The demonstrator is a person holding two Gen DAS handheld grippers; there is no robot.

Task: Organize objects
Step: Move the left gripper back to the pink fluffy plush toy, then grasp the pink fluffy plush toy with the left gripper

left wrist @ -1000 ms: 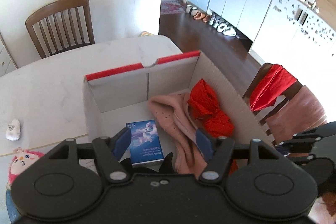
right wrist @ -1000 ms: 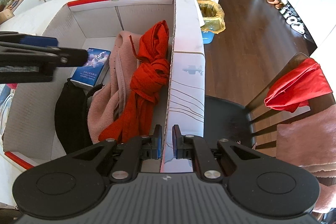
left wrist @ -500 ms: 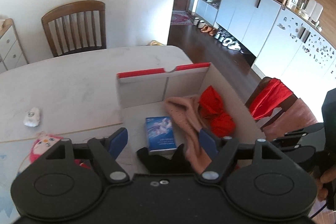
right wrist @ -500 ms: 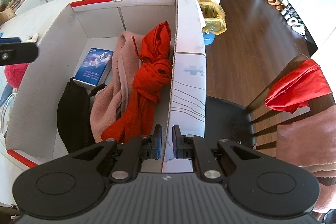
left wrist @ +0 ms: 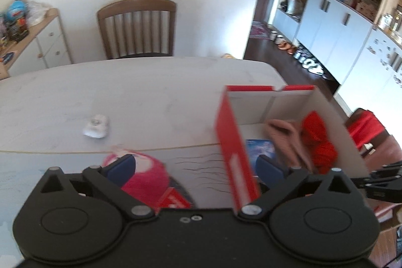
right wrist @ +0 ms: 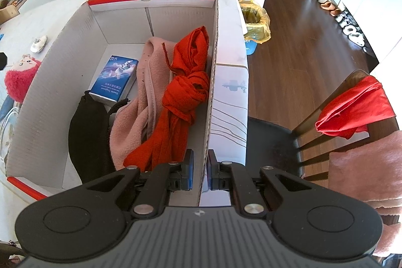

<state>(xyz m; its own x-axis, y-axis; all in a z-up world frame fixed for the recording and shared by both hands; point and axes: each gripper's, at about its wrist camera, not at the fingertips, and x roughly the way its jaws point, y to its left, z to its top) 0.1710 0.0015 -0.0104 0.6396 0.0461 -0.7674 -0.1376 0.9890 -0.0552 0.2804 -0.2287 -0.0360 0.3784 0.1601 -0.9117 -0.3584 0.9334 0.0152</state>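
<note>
Left gripper (left wrist: 196, 163) jaws, just opened wide, straddle box wall (left wrist: 232, 142).

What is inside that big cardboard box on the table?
Inside the cardboard box: a blue booklet box, a black pouch, a pink fleece garment and a knotted red cloth. Whatever lies beneath the clothes is covered.

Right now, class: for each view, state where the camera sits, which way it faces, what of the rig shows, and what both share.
Left wrist: on the left hand-held gripper, open, facing down across the white marble table.
Right wrist: on the right hand-held gripper, clamping the white cardboard box's wall.
Shared: box, pink-haired plush doll.
</note>
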